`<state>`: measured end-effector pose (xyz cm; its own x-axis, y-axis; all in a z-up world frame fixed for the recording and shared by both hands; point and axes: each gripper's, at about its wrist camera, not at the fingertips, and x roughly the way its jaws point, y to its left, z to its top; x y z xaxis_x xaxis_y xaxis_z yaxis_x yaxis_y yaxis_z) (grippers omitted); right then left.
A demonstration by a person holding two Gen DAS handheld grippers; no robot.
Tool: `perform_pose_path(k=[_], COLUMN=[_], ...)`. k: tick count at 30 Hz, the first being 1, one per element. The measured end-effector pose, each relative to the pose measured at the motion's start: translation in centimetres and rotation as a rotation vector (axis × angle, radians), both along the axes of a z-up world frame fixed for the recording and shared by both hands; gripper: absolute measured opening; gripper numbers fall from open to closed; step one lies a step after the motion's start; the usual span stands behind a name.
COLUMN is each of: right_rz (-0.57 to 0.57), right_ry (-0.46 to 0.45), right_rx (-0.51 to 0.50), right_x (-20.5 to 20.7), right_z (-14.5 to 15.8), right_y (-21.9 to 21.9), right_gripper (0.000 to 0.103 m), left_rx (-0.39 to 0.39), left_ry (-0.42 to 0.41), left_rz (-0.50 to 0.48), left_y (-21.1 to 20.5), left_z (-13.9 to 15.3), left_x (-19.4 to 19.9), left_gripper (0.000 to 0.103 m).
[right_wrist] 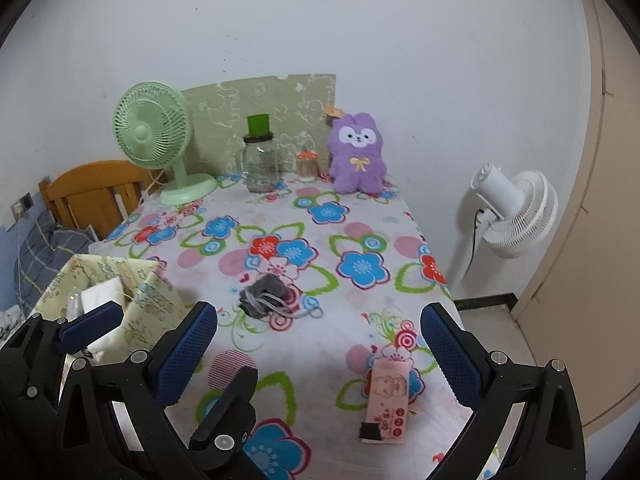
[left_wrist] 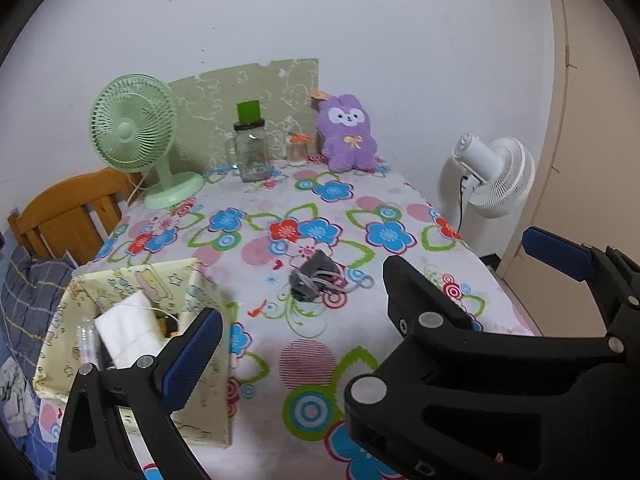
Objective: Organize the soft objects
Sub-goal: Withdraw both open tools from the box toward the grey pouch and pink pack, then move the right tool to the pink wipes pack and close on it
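- The right gripper (right_wrist: 318, 354) is hovering over the near end of the table with its blue-padded fingers spread wide and nothing between them.
- The left gripper (left_wrist: 298, 318) is also hanging spread and empty; in the right wrist view it is showing at about eight o'clock, over the patterned box (right_wrist: 154, 300).
- The grey soft bundle (right_wrist: 264, 290), wound with pale cord, is lying on the flowered tablecloth (right_wrist: 360, 216) near mid-table, at roughly eleven o'clock from the right gripper and ahead of both tools.
- Its long axis is running roughly from seven to one o'clock in the left wrist view, with a loose cord loop trailing toward three o'clock.
- Judging by the views, both grippers are sitting at a similar reach from it; the left one is closer to the box, which is probably serving as the bin.
- A pink tissue pack (right_wrist: 390, 400) is lying lengthwise between the right fingers, close in at about five o'clock from centre, so the right tool is the nearer one for it.
- A purple plush toy (right_wrist: 358, 154) is sitting upright at the far edge against the wall, at twelve o'clock, well apart from both grippers.
- A green fan (right_wrist: 154, 136), a glass jar (right_wrist: 260, 166) and a small jar (right_wrist: 306, 162) are standing along the far edge; a white fan (right_wrist: 516, 208) is standing on the floor at two o'clock.
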<state>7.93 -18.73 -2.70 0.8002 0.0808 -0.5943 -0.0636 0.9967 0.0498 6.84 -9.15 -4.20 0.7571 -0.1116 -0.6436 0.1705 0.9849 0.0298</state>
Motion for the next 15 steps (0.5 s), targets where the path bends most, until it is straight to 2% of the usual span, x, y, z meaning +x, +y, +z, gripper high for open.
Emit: perform_pose_path(k=[10,15], right_rz=[-0.057,-0.039], right_ry=[0.02,0.079], right_rx=[0.015,0.033], right_x=[0.3,1.1], right_z=[-2.8,-4.7], right_y=[-1.9,-2.5], right_gripper=[0.103,0.103], left_rx=[0.004,0.02], left_ry=[0.058,0.071], left_rz=[-0.033,-0.032], left_y=[-1.8,-2.5], left_z=[-2.8,-4.1], left_x=[0.9,1.3], left_gripper=[0.102,0.101])
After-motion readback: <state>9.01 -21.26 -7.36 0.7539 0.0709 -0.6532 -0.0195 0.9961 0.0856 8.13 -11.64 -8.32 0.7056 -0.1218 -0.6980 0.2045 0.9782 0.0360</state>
